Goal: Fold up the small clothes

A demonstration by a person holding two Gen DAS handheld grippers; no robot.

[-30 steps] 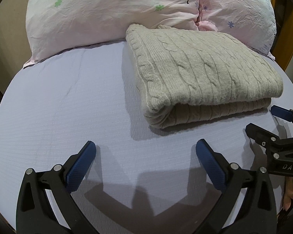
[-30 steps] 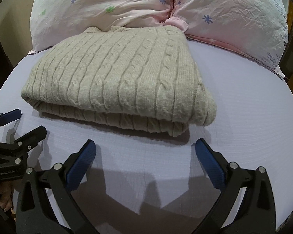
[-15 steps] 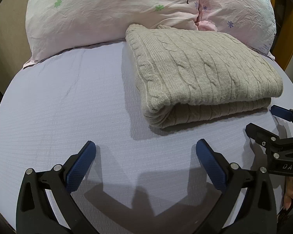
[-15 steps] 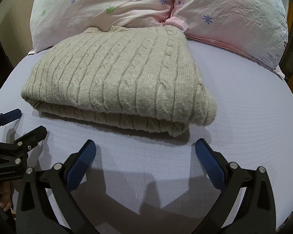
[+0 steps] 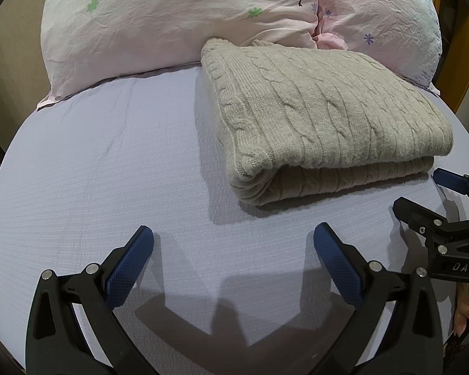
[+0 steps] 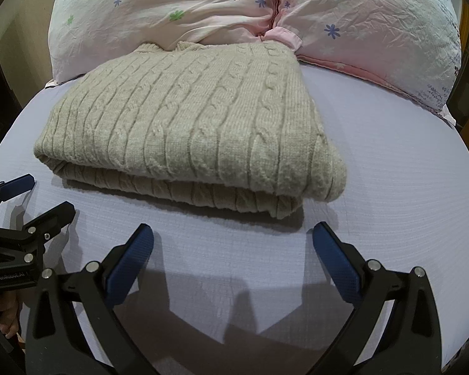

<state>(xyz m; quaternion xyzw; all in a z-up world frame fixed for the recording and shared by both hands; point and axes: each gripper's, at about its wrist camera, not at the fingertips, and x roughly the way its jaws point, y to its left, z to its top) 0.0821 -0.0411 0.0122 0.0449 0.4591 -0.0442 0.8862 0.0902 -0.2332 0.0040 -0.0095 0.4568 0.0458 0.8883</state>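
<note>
Left wrist view — folded sweater (image 5: 322, 115) on bed (image 5: 93, 172), jaws apart.

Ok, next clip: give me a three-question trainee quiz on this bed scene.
1. True or false: the sweater lies folded on the sheet.
2. What touches the sweater's far edge? A) pillows B) a basket C) a gripper
3. How do the jaws of the left gripper and right gripper stand?

Key: 1 true; 2 A, the pillows; 3 both open, holding nothing.
</note>
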